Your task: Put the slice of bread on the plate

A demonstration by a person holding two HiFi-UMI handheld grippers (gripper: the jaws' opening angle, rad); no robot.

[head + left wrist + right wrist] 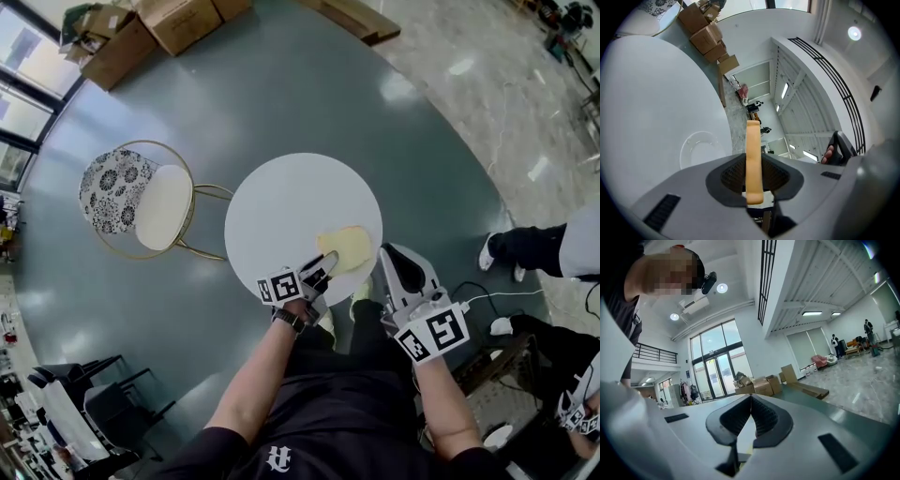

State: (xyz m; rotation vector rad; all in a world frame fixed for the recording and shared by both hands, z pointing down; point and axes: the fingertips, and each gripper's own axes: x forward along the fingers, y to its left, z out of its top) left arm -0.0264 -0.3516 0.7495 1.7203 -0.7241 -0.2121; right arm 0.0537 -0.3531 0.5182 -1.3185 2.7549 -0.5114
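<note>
A tan slice of bread [345, 248] hangs over the near right part of the round white table [281, 206]. My left gripper [319, 272] is shut on its near edge. In the left gripper view the bread [753, 140] stands edge-on between the ribbed pads of the left gripper [754, 177]. A clear glass plate [699, 149] lies on the table just left of it. I cannot make out the plate in the head view. My right gripper [401, 267] is beside the table's right rim, shut with nothing in it. In its own view the right gripper [751, 414] has jaw tips that meet.
A gold-framed chair [141, 197] with a floral back stands left of the table. Cardboard boxes [141, 33] sit at the far edge of the grey floor. A person's legs [525, 248] and cables are at the right.
</note>
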